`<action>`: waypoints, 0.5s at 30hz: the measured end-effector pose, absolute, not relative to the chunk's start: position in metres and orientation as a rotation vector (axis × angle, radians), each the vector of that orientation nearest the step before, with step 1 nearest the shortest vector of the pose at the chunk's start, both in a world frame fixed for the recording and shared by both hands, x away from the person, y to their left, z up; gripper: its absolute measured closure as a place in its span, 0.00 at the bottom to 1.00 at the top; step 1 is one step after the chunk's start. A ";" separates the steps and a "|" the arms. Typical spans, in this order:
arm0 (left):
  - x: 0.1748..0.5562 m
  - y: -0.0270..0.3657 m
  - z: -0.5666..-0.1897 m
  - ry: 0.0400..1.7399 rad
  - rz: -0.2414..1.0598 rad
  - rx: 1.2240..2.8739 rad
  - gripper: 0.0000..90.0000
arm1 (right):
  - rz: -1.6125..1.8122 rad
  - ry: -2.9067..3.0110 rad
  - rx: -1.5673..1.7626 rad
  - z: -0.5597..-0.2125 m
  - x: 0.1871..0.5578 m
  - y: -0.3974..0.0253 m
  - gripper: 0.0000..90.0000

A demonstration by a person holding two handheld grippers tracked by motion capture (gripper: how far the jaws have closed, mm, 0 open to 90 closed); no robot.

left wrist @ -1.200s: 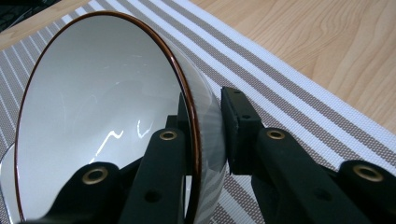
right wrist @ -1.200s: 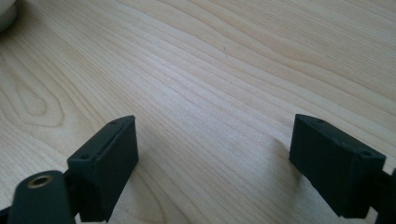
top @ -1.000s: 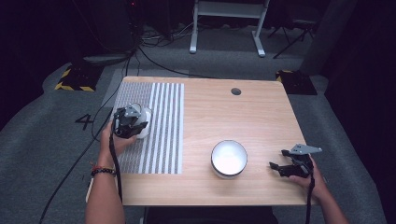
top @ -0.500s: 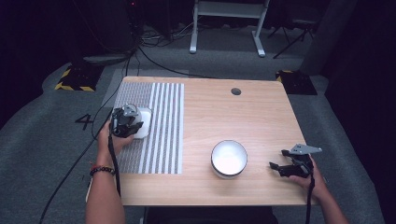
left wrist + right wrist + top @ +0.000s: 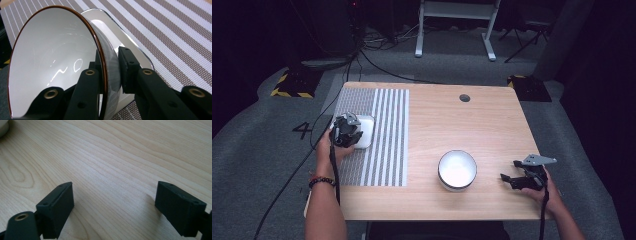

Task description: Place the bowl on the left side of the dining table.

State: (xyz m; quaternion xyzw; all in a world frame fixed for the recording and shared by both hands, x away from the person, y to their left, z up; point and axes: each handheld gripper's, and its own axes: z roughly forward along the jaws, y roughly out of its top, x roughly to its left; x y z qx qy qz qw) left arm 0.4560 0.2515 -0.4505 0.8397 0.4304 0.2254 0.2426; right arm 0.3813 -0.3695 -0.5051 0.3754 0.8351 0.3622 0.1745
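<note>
My left gripper (image 5: 111, 67) is shut on the wall of a white bowl with a brown rim (image 5: 50, 57), one jaw inside and one outside. The bowl is tipped on its side over a white square plate (image 5: 130, 42) that lies on the striped placemat (image 5: 175, 37). In the high view the left gripper (image 5: 346, 131) covers the bowl at the mat's left part, with the plate (image 5: 365, 132) beside it. A second white bowl (image 5: 457, 170) stands upright near the table's front middle. My right gripper (image 5: 509, 179) rests open, right of that bowl, with bare wood between its jaws (image 5: 115, 202).
The wooden table (image 5: 492, 125) has a round cable hole (image 5: 464, 98) at the back. The placemat (image 5: 387, 140) covers the left third. Cables trail off the left edge to the floor. The second bowl's edge (image 5: 3, 126) shows in the right gripper view's top left corner.
My left gripper has shifted slightly left and toward the person with the bowl tipping, uncovering more of the square plate. The right gripper has stayed put.
</note>
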 end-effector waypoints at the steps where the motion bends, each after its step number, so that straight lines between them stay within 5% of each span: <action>1: 0.457 0.252 -0.451 1.174 0.625 2.294 0.87 | 1.026 2.367 1.065 -0.505 0.381 -0.370 0.17; 15: 0.459 0.247 -0.457 1.200 0.637 2.232 0.87 | 1.026 2.367 1.065 -0.505 0.381 -0.370 0.17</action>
